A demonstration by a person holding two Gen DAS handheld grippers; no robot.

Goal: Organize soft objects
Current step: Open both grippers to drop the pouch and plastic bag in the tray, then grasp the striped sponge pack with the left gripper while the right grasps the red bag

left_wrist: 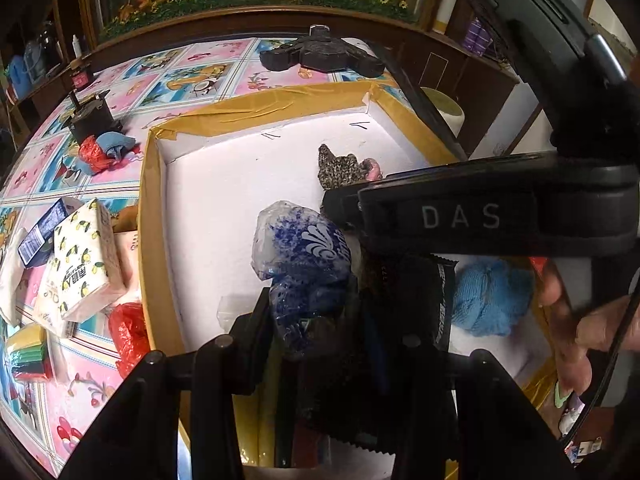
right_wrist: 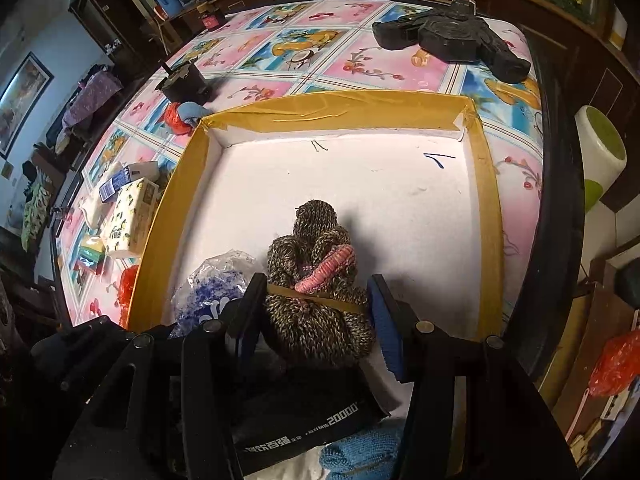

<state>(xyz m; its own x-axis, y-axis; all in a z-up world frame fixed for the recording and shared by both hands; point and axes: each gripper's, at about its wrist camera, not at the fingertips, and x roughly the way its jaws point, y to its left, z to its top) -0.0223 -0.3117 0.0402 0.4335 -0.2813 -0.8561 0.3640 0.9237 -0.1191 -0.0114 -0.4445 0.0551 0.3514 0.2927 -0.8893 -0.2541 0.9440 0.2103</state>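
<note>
Knitted speckled bundle (right_wrist: 316,292) sat clamped in my right gripper (right_wrist: 316,312), blue-printed plastic bag (left_wrist: 304,276) in my left gripper (left_wrist: 312,320), both over the tray (right_wrist: 488,208); tissue packs (left_wrist: 86,256) beyond its left wall awaited sorting.

Beyond the gripper's fingers, a black three-armed stand (right_wrist: 452,42) lies on the far side of a table covered in a pink-and-blue floral cloth (right_wrist: 360,60). Further left, a small black device (right_wrist: 184,80) stands, with a red-capped jar (right_wrist: 208,20) at the table's far edge.
</note>
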